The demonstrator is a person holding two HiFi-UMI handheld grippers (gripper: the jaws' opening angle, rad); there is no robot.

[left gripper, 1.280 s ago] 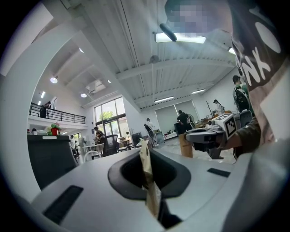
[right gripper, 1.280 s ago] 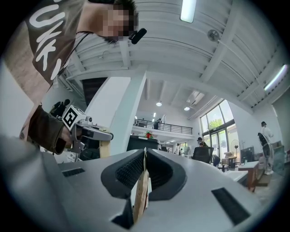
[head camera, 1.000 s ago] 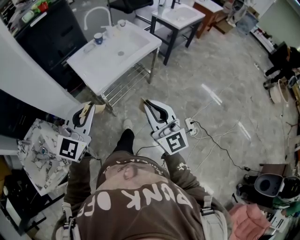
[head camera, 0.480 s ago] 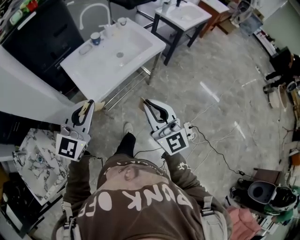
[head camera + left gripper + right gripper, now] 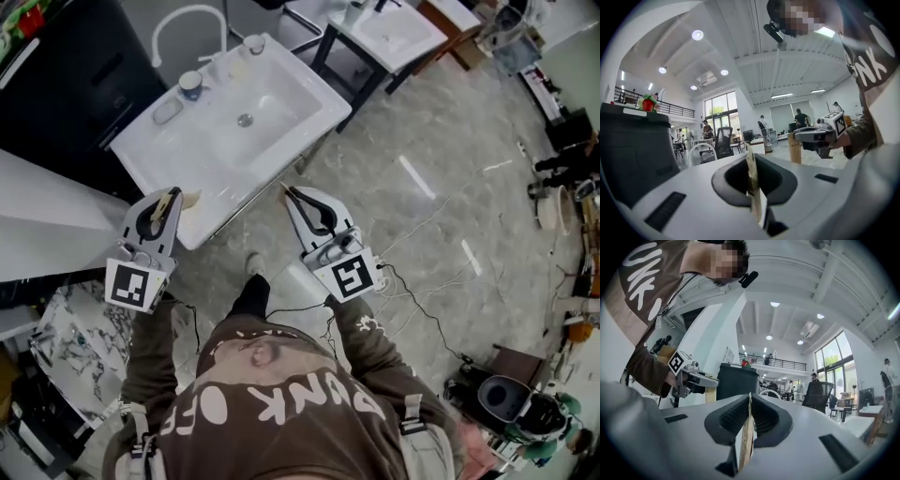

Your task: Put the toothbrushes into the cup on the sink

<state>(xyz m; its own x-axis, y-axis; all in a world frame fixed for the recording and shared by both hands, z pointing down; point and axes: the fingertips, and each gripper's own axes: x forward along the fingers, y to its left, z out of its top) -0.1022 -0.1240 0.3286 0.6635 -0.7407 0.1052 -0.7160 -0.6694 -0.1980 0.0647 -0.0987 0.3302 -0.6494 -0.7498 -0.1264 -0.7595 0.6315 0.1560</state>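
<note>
A white sink (image 5: pixel 281 98) stands on a metal frame ahead of me. On its back rim are a dark-rimmed cup (image 5: pixel 190 84), a clear glass (image 5: pixel 253 44) and a soap dish (image 5: pixel 168 112). I cannot make out any toothbrushes. My left gripper (image 5: pixel 175 193) is shut and empty, its tip over the sink's front edge. Its tan pads (image 5: pixel 751 173) are pressed together. My right gripper (image 5: pixel 285 188) is also shut and empty, just off the sink's front right side above the floor. Its pads (image 5: pixel 746 437) meet in the right gripper view.
A black cabinet (image 5: pixel 75 75) stands left of the sink, with an arched white faucet (image 5: pixel 187 19) behind the basin. A second washstand (image 5: pixel 394 26) is at the top. A marble-patterned surface (image 5: pixel 70 328) lies lower left. Cables (image 5: pixel 441 300) trail across the floor at right.
The person has stepped toward the sink, which now sits closer and lower in the head view. Both grippers have come up to its front edge, still shut.
</note>
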